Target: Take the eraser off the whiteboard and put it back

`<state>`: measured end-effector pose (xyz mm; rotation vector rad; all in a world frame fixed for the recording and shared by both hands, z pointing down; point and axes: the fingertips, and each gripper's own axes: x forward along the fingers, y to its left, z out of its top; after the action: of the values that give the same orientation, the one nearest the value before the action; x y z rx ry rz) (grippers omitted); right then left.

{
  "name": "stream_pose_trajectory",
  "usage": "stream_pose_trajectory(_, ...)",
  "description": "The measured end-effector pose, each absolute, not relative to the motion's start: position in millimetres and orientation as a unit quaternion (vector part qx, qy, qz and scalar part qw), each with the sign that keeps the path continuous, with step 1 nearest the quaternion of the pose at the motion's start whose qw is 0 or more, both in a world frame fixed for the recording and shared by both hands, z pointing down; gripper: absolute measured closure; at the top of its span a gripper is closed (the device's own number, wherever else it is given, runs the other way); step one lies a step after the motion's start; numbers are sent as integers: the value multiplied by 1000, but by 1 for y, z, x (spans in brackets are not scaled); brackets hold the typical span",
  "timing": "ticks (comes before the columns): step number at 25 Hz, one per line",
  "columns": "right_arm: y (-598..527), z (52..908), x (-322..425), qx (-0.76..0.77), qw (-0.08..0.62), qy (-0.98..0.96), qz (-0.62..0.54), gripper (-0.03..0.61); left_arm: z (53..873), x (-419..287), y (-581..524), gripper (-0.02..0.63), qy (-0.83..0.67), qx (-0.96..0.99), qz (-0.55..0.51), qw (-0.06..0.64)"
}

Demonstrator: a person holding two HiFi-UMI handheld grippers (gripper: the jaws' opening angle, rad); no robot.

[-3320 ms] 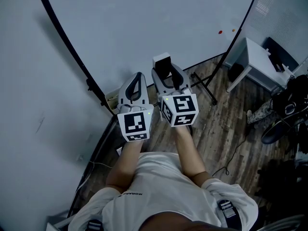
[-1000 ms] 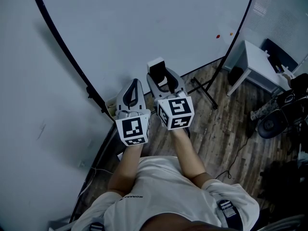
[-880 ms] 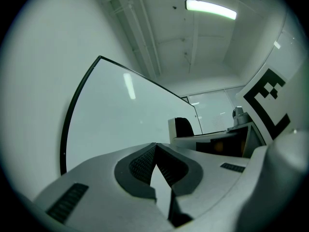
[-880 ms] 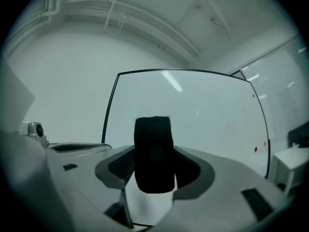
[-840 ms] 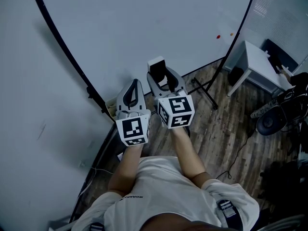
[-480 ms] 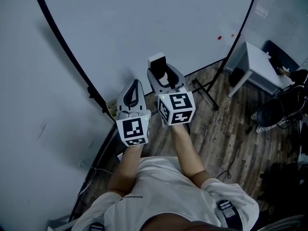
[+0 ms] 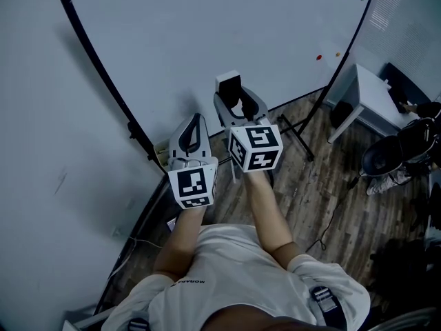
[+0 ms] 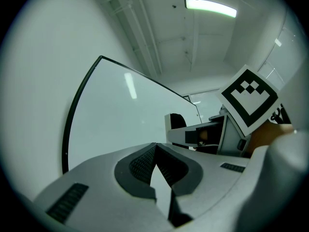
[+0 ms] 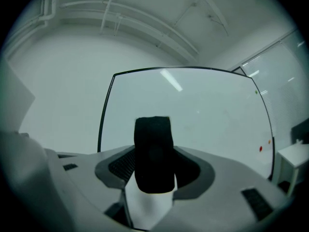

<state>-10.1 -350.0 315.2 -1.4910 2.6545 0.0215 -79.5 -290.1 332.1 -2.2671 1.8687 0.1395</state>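
Eraser (image 9: 153, 149): pinched in right hand-held gripper (image 9: 152, 172), whiteboard (image 9: 207, 115) at 12 o'clock, not yet touching. Left hand-held gripper (image 8: 155, 149): pressed together, empty. Handling advice: approach squarely, seat eraser flat before releasing.

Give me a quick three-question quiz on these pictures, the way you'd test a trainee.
1. What is clamped between the jaws of the right gripper? A) a marker B) the eraser C) nothing
2. True or false: the left gripper has its jaws together with nothing between them.
3. In the head view, what piece of furniture stands on the floor to the right of the whiteboard?
Key: 1 B. 2 True. 3 A white table.
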Motion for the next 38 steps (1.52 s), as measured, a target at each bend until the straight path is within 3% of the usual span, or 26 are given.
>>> stream_pose_trajectory(38,-432,298,-31,-499,18,866,15,344,330,-91,-296,611,640,-760,43,106)
